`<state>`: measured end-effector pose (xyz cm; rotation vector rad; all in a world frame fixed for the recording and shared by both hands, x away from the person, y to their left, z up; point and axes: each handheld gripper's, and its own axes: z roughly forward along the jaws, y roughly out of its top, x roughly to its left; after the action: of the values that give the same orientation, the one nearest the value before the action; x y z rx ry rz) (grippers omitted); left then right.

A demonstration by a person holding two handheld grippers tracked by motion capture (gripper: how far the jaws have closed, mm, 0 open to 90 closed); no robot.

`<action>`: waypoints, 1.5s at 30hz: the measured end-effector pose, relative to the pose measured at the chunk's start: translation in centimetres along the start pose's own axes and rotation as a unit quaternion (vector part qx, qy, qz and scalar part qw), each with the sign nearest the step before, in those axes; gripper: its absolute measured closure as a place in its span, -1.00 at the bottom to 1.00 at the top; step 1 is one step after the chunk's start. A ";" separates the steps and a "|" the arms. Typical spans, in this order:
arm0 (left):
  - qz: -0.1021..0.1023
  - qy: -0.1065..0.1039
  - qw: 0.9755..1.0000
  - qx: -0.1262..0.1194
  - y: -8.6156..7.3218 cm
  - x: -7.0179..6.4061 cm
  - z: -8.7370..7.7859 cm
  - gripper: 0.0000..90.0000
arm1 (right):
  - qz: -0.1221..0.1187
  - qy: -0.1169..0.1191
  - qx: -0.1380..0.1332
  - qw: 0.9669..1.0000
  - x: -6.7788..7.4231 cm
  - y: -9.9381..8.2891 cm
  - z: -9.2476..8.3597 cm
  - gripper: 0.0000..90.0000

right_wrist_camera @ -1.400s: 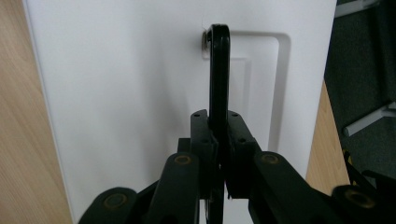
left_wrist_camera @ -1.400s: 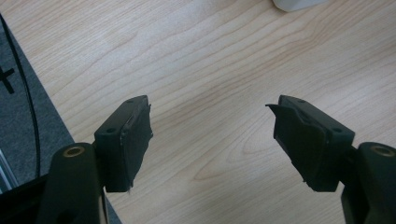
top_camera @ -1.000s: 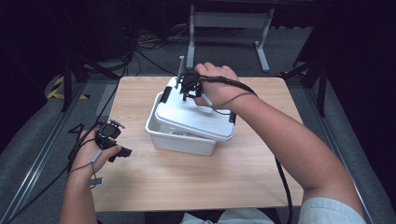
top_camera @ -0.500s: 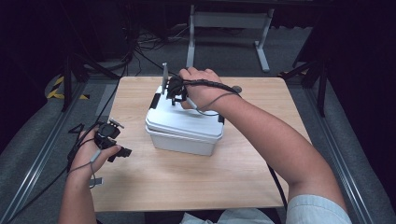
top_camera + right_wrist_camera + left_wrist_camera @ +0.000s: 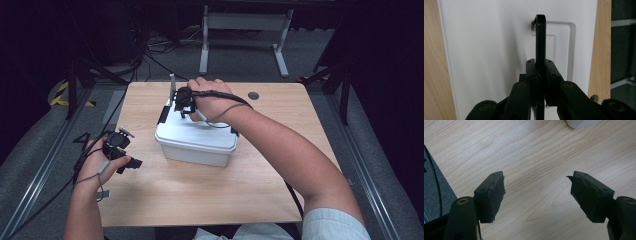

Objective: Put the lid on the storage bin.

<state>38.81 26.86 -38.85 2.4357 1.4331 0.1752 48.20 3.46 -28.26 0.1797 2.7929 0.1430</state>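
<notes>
A white lidded box (image 5: pixel 195 142) sits shut on the table (image 5: pixel 250 185). The right gripper (image 5: pixel 540 75) pinches its black handle (image 5: pixel 540 37); the left gripper (image 5: pixel 536 195), spread, hovers beside it.

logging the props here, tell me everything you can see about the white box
The white box looks like smooth plastic: a rectangular tub with rounded corners, closed by a white lid that overhangs its walls. The lid has a recessed rectangular panel and a thin black handle, raised upright. The right gripper is shut on that handle. Black clips show at the lid's left and right ends. The box sits flat near the middle of the wooden table, turned slightly askew; the open left gripper is apart from it.
</notes>
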 end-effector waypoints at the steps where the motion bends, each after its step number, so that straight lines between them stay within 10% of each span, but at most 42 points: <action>1: 0.002 0.000 1.000 0.001 0.0 0.0 -0.1 -0.38 | -0.003 -0.002 0.000 1.000 0.1 0.1 0.1 0.88; 12: 0.003 -0.004 1.000 0.002 0.1 -0.2 0.0 -0.38 | -0.002 -0.001 -0.007 1.000 0.4 -0.1 0.2 0.87; 25: -0.011 -0.005 1.000 -0.013 -0.1 0.8 -0.5 -0.38 | 0.026 0.022 -0.049 0.998 0.1 -2.0 -2.1 0.30; 45: -0.020 -0.009 0.999 -0.025 -1.9 1.0 -1.2 -0.39 | 0.110 0.008 -0.101 0.989 -1.8 -9.8 -6.3 0.25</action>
<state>37.43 28.80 -38.35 2.3618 1.4509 0.1783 46.68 -6.93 -22.98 0.4371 2.7451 0.4807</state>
